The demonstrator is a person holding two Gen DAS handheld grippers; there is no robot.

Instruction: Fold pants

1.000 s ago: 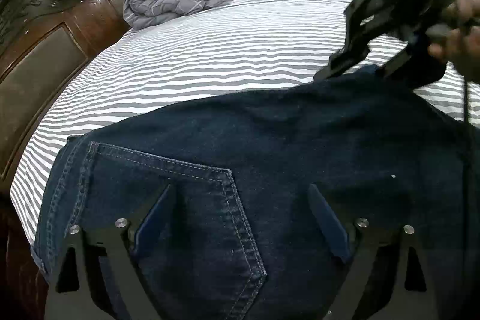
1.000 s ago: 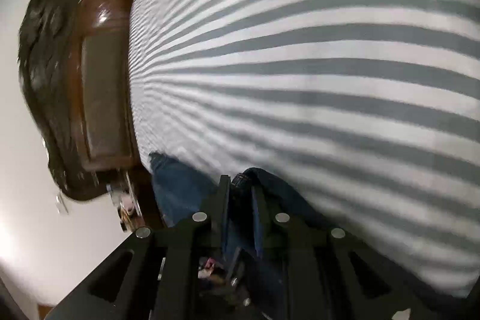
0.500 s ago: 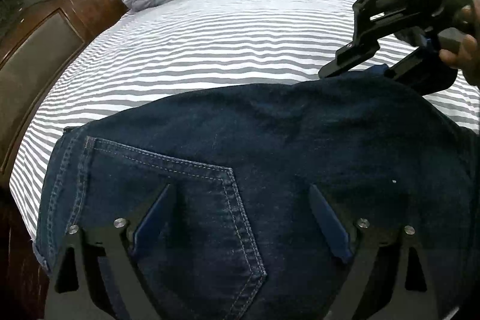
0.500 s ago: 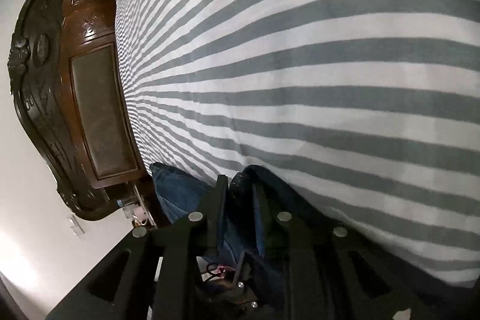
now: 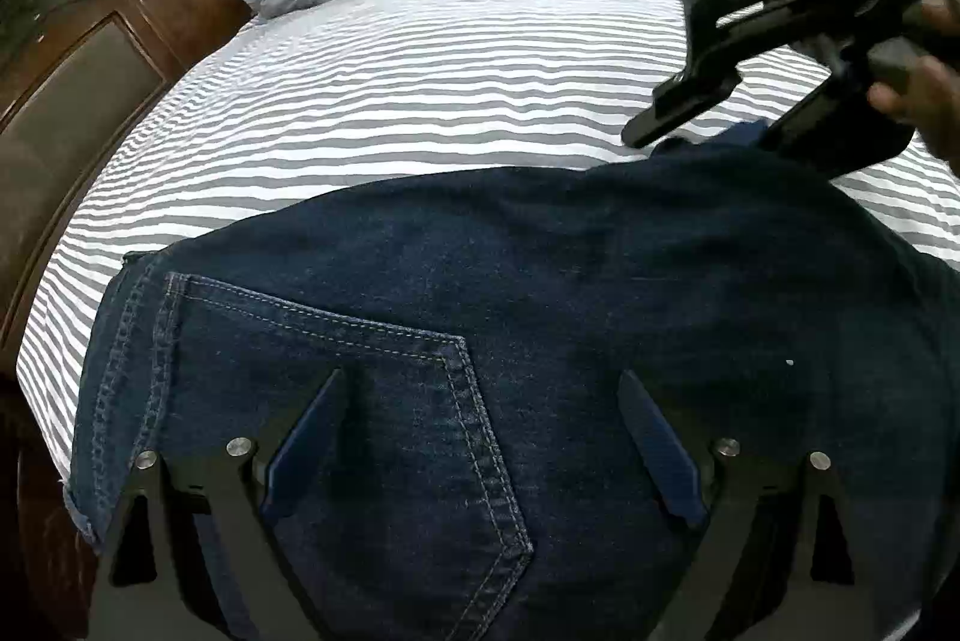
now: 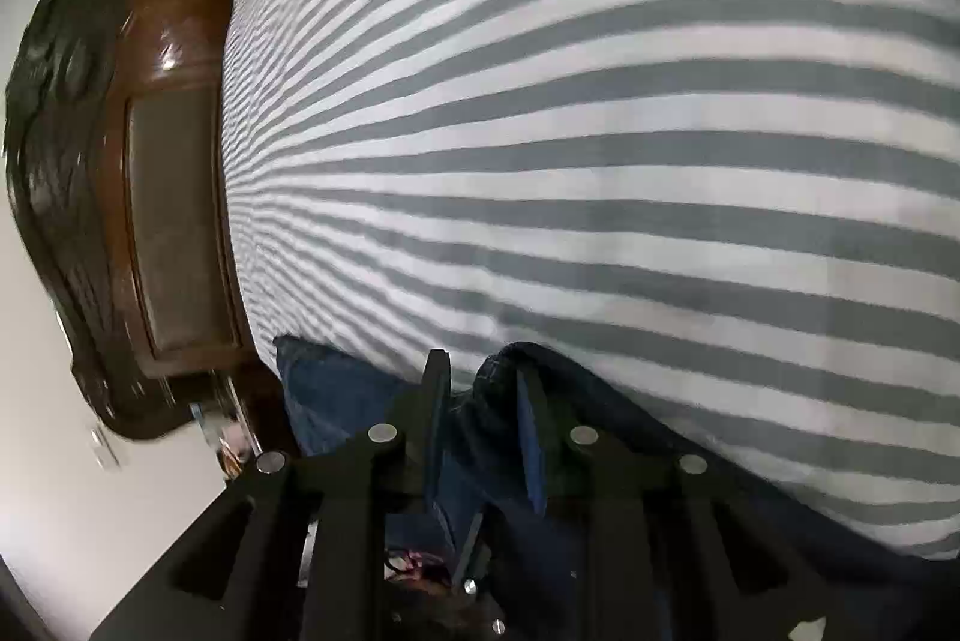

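Denim, dark blue: the folded cotton jeans (image 5: 540, 293) lie under the wide-apart left gripper (image 5: 480, 449). Right gripper (image 6: 486, 389), jaws just opening, straddles their far edge. Heavy, limp; seams look like the best hold.

right gripper (image 6: 483, 389) jaws lately opening, now slack around the jeans' (image 6: 498, 401) edge between them

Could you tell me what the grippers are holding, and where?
Left gripper: nothing, open above the jeans. Right gripper: jaws just opening, jeans' edge between them, seemingly released.
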